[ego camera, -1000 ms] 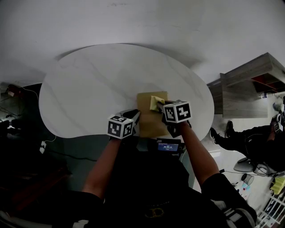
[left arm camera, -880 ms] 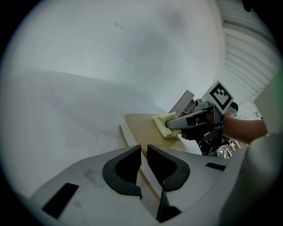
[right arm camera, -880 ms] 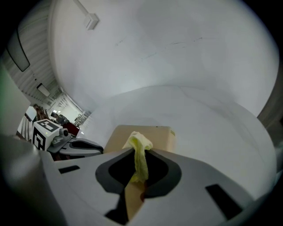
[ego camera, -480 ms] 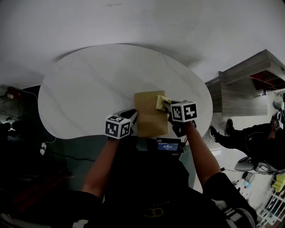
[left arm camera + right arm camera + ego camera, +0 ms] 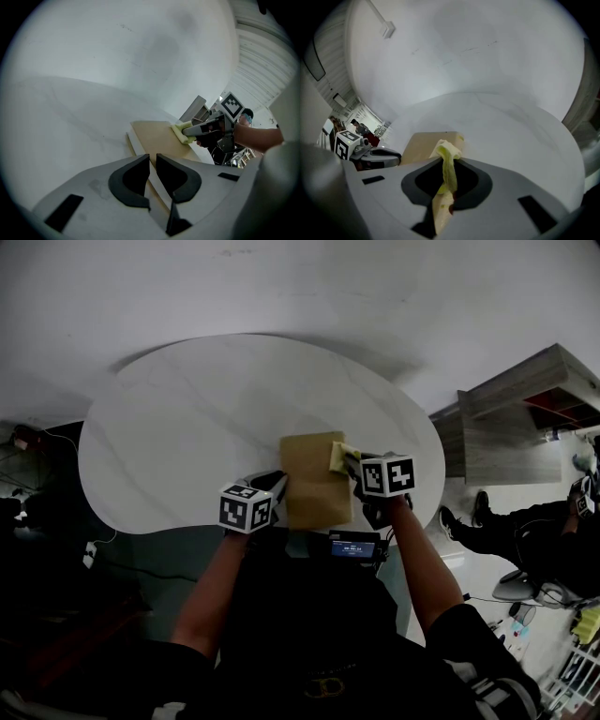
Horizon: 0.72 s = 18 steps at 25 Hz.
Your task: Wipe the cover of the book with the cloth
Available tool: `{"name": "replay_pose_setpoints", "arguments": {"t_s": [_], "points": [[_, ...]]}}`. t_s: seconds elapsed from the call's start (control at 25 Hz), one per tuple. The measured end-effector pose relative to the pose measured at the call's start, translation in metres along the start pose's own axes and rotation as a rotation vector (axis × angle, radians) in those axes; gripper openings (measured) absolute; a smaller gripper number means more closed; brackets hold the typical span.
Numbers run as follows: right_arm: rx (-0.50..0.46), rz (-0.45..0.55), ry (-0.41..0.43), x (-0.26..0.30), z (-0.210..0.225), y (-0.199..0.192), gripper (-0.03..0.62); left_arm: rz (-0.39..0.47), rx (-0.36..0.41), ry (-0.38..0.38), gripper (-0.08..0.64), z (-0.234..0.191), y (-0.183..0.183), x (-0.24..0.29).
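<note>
Right gripper (image 5: 449, 180) pinching cloth (image 5: 448, 157) on book (image 5: 316, 482). Left gripper (image 5: 153, 174) pressed nearly together, book edge just ahead, on bench (image 5: 187, 427).

We take this for a workroom or lab rather than a home. In the head view, a rounded white table (image 5: 187, 418) stands on a bare grey floor. At the right edge are a plain wooden shelf unit (image 5: 511, 423) and a seated person (image 5: 534, 526). A plug and cable (image 5: 90, 552) trail at the left edge. The left gripper view shows a white slatted wall (image 5: 262, 65) at upper right.
</note>
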State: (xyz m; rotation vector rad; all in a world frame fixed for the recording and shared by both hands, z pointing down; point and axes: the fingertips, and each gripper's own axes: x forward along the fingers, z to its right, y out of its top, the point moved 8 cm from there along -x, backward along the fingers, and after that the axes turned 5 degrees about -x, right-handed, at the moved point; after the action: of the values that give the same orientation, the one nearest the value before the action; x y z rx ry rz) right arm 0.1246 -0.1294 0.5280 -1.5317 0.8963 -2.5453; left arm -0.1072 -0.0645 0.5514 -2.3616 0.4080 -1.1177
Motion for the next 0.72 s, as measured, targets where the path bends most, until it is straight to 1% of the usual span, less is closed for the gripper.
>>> {"name": "replay_pose_setpoints", "arguments": {"t_s": [0.16,0.28,0.48,0.72], "points": [[-0.013,-0.007,-0.005,-0.001,-0.004,0.002,0.087,0.002,-0.002,0.0,0.048,-0.001,0.0,-0.001],[-0.027,-0.003,0.01,-0.003,-0.01,0.004,0.087,0.003,-0.005,0.0,0.048,-0.002,-0.001,0.0],[-0.058,0.004,0.066,-0.001,-0.028,0.01,0.087,0.003,-0.005,-0.001,0.048,-0.002,-0.001,0.001],[-0.093,-0.03,0.138,0.007,-0.054,0.009,0.087,0.001,-0.007,-0.001,0.048,-0.001,0.0,0.0]]}}
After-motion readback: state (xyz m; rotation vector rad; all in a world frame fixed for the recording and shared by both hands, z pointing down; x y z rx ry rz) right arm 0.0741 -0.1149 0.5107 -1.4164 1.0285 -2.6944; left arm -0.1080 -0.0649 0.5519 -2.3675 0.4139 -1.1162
